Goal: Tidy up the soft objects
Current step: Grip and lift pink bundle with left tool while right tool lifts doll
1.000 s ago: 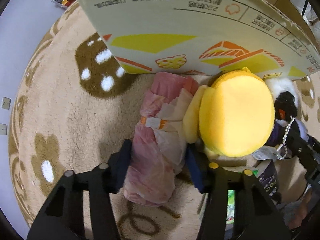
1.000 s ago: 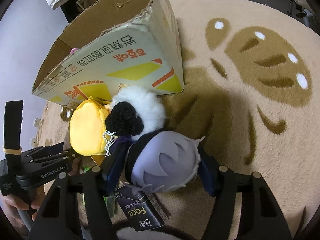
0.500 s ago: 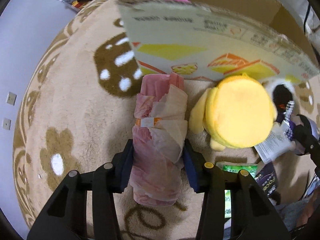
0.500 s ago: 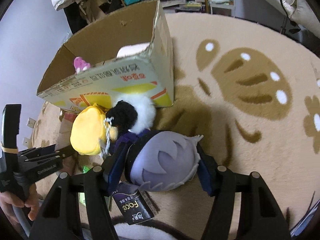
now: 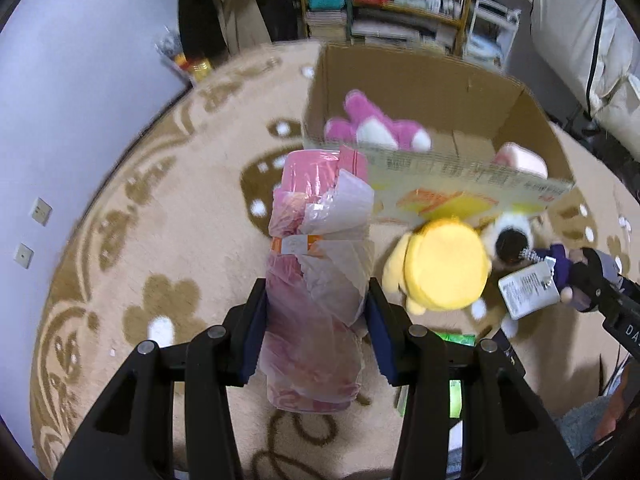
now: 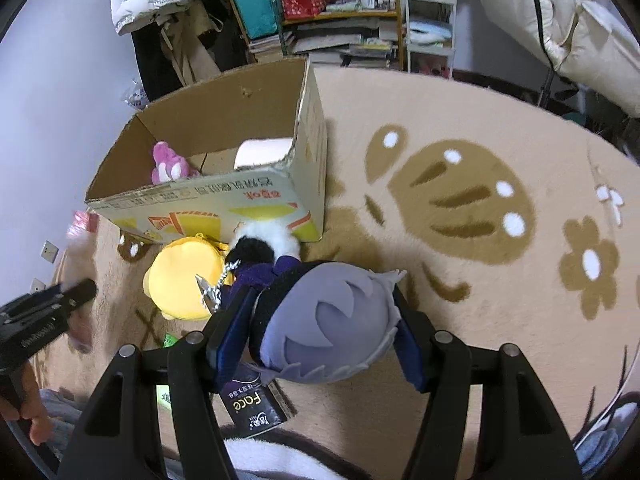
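Note:
My left gripper (image 5: 316, 332) is shut on a pink plastic-wrapped soft bundle (image 5: 320, 280), held lifted in front of the open cardboard box (image 5: 420, 80). My right gripper (image 6: 316, 344) is shut on a grey-purple plush doll (image 6: 328, 320) with a tag and chain, held above the carpet. A yellow plush (image 5: 444, 268) and a black-and-white plush (image 5: 512, 236) lie against the box's near wall. Inside the box are a pink plush (image 5: 376, 128) and a pale pink roll (image 6: 262, 152).
A beige patterned carpet (image 6: 480, 240) covers the floor. Shelves with books and bags (image 6: 340, 20) stand behind the box. A wall (image 5: 60, 100) is on the left. A dark packet (image 6: 250, 404) and a green packet (image 5: 456, 340) lie near me.
Both grippers have risen with their loads. The pink bundle and the grey-purple doll are lifted off the carpet, and the inside of the box has come into view.

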Demonstrator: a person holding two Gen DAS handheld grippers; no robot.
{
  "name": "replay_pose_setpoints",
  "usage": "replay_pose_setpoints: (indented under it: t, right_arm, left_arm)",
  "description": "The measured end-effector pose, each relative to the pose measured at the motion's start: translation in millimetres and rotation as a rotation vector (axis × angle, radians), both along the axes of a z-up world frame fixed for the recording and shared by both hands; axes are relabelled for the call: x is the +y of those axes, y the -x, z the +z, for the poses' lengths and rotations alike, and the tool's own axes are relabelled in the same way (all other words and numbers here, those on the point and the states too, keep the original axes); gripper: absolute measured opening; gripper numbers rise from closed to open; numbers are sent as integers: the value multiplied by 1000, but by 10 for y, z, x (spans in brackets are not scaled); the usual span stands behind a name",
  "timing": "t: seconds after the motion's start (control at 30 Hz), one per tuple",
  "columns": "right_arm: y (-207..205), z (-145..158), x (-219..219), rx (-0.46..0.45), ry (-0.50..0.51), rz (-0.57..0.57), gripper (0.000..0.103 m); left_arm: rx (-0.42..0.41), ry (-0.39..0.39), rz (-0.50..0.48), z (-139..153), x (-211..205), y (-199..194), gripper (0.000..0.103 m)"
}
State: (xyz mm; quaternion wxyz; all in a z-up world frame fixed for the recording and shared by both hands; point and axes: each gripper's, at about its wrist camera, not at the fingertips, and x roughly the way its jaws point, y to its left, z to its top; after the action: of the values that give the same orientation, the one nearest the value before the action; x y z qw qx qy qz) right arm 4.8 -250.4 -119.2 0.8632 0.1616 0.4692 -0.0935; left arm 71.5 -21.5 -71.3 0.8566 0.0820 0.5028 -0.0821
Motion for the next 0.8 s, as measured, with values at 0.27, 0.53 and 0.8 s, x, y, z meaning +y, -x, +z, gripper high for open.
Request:
replay_pose_setpoints:
  t: [0.27,0.53,0.8]
  right_arm:
    - [133,145,-84,-47,9,-23,68]
    - [170,298,-14,-100,33,14,68]
    - [19,-58,20,104,42,43,68]
  left_arm:
    - [-149,17,4,329,68,164,45]
    - [-232,23,-7,455,104,235,45]
    - [-230,13,2,435,104,212,45]
